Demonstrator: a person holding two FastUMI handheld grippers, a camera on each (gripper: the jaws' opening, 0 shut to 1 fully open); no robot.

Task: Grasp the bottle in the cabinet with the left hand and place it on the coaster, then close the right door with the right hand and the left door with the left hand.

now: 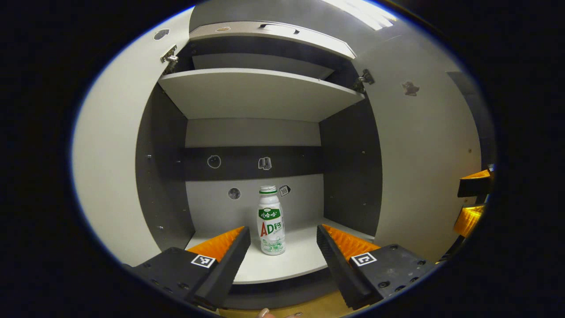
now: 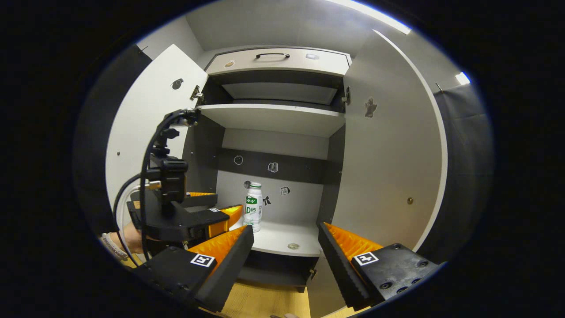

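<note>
- Two doors, the left door point(image 2: 145, 115) and the right door point(image 2: 388, 145), stand open.
- The bottle point(image 1: 271, 220) stands upright on the cabinet's lower shelf point(image 1: 300, 258).
- The left claw point(image 1: 282, 251) is spread wide, lined up on the bottle for the grasp, not touching it.
- The right claw point(image 2: 286, 260) waits wide and empty, farther back.

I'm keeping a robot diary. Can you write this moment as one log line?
stage: reaching | left gripper: open, facing bottle | bottle: upright on cabinet shelf | right gripper: open, waiting | doors: both open
</note>
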